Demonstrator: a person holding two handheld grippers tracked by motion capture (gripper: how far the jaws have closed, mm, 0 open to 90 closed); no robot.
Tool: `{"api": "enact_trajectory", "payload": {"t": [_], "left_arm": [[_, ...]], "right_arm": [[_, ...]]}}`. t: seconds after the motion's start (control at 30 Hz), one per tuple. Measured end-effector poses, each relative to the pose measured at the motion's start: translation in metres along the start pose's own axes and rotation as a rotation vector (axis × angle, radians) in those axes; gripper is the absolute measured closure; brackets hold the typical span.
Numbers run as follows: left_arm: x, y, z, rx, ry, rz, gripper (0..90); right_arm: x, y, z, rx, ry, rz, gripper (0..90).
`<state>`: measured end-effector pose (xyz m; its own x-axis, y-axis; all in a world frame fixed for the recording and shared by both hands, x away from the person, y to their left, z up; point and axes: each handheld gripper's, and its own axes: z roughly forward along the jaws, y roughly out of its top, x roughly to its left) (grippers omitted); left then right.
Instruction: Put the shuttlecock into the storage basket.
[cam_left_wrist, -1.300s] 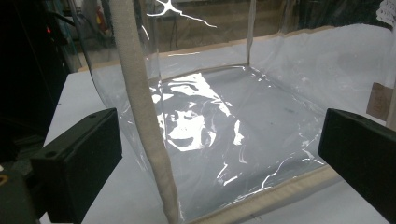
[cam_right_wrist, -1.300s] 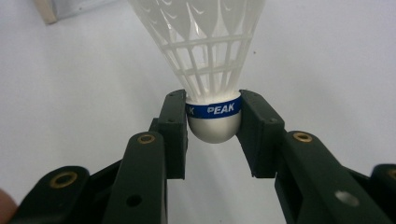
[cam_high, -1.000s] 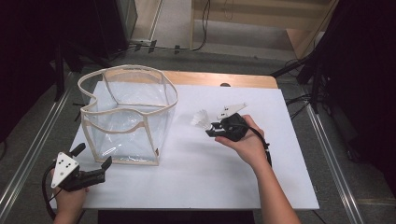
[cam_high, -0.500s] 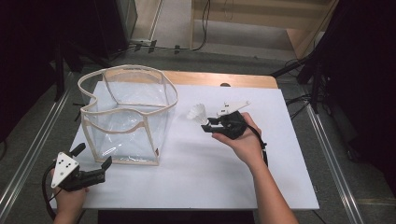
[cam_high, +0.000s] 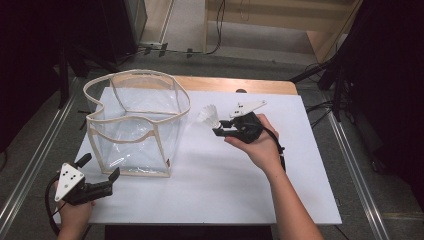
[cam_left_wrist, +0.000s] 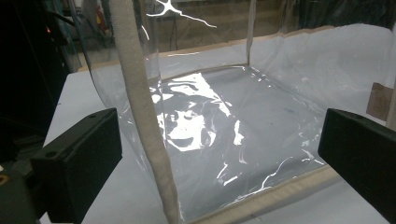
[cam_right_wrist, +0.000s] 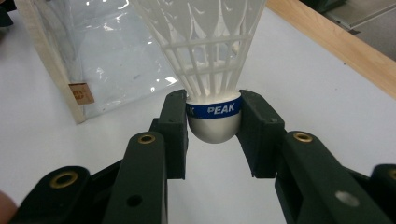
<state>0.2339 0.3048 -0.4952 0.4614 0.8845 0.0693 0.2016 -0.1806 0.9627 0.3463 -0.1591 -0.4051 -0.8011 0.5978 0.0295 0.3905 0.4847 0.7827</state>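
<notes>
A white shuttlecock (cam_high: 208, 116) (cam_right_wrist: 212, 70) with a blue band is held above the white table. My right gripper (cam_high: 218, 132) (cam_right_wrist: 214, 122) is shut on its rounded cork base, its skirt pointing away toward the bag. A clear plastic bag (cam_high: 135, 125) (cam_left_wrist: 233, 121) with a cream fabric rim stands open on the table's left half, just left of the shuttlecock. My left gripper (cam_high: 102, 176) (cam_left_wrist: 219, 154) sits near the table's front left corner, open, its jaws facing the bag's front wall with nothing between them.
The white table top (cam_high: 225, 185) rests on a wooden board whose edge (cam_high: 240, 85) shows at the back. Metal rails (cam_high: 350, 160) run along both sides of the table. Dark stands and cables sit on the floor beyond.
My right gripper has carried the shuttlecock leftward and up, closer to the bag's rim. The left gripper has stayed put.
</notes>
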Motion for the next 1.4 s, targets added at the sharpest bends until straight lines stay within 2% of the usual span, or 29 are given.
{"api": "enact_trajectory", "payload": {"t": [0.33, 0.57, 1.4], "left_arm": [[0.000, 0.000, 0.000, 0.002, 0.000, 0.003, 0.3], [0.000, 0.000, 0.000, 0.002, 0.000, 0.003, 0.3], [0.000, 0.000, 0.000, 0.003, 0.000, 0.000, 0.3]], "right_arm": [[-0.006, 0.013, -0.011, -0.023, 0.011, 0.017, 62.6], [-0.005, 0.023, -0.014, -0.025, 0.003, -0.005, 62.6], [-0.002, 0.053, -0.018, -0.051, 0.015, -0.029, 62.6]]}}
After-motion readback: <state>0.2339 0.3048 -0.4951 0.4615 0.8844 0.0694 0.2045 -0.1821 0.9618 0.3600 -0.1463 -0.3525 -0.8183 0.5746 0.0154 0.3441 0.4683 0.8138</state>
